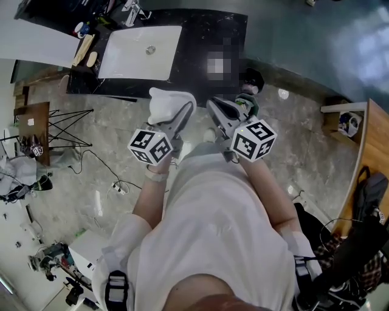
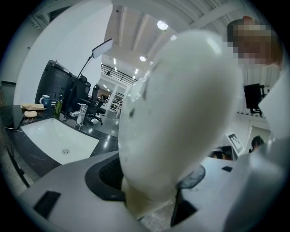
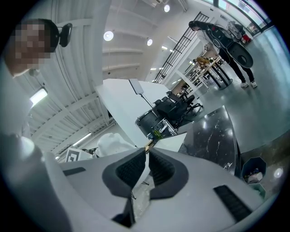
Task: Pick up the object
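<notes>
The object is a smooth, rounded white thing (image 1: 163, 104), held up in front of my chest over the marble floor. My left gripper (image 1: 180, 115) is shut on it. In the left gripper view the white object (image 2: 181, 113) fills most of the frame, and the left gripper (image 2: 152, 188) has its dark pads pressed against the object's lower end. Just to the right, my right gripper (image 1: 214, 108) has its jaws together with nothing visibly gripped. In the right gripper view, the right gripper (image 3: 147, 154) shows its pads almost touching, and the white object (image 3: 113, 142) shows beyond its left finger.
A black counter (image 1: 206, 30) with a white sink (image 1: 140, 51) and tap (image 1: 135, 11) lies ahead. A brown table (image 1: 36, 124) and floor cables (image 1: 115, 185) are on the left. A wooden desk (image 1: 364, 143) and bags (image 1: 369, 194) are on the right. A person (image 3: 226, 43) stands far off.
</notes>
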`<action>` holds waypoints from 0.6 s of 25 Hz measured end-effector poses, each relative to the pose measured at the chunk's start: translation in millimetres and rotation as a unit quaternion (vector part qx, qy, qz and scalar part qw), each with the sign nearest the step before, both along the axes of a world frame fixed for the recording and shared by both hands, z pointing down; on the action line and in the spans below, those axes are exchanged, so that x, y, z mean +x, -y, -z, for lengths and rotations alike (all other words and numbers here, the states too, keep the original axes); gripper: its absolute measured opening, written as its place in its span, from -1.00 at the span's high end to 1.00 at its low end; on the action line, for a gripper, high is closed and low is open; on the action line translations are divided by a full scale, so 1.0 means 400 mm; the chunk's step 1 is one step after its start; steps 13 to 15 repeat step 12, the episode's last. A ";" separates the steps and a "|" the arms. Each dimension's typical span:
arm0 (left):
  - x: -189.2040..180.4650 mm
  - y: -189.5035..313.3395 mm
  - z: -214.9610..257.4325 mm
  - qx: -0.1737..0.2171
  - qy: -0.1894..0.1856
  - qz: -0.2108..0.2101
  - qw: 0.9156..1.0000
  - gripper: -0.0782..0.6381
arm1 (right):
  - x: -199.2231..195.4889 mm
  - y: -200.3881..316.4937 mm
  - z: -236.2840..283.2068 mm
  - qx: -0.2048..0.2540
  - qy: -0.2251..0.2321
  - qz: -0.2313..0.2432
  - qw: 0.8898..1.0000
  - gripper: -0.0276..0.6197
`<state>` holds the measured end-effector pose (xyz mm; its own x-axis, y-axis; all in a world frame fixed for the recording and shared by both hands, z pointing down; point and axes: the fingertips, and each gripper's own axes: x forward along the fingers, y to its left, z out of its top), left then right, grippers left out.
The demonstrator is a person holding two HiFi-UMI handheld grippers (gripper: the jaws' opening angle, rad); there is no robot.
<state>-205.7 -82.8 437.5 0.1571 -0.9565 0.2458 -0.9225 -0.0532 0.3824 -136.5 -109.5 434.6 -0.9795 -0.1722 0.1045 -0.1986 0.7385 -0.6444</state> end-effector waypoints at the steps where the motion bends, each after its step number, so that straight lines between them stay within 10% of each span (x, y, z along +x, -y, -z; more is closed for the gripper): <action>1: 0.000 0.003 -0.002 -0.001 0.000 -0.001 1.000 -0.02 | 0.001 0.003 -0.001 0.000 0.000 -0.001 1.000 0.85; 15: 0.004 0.020 0.000 -0.006 0.002 -0.001 1.000 -0.02 | 0.008 0.027 0.004 0.000 -0.002 -0.008 1.000 0.85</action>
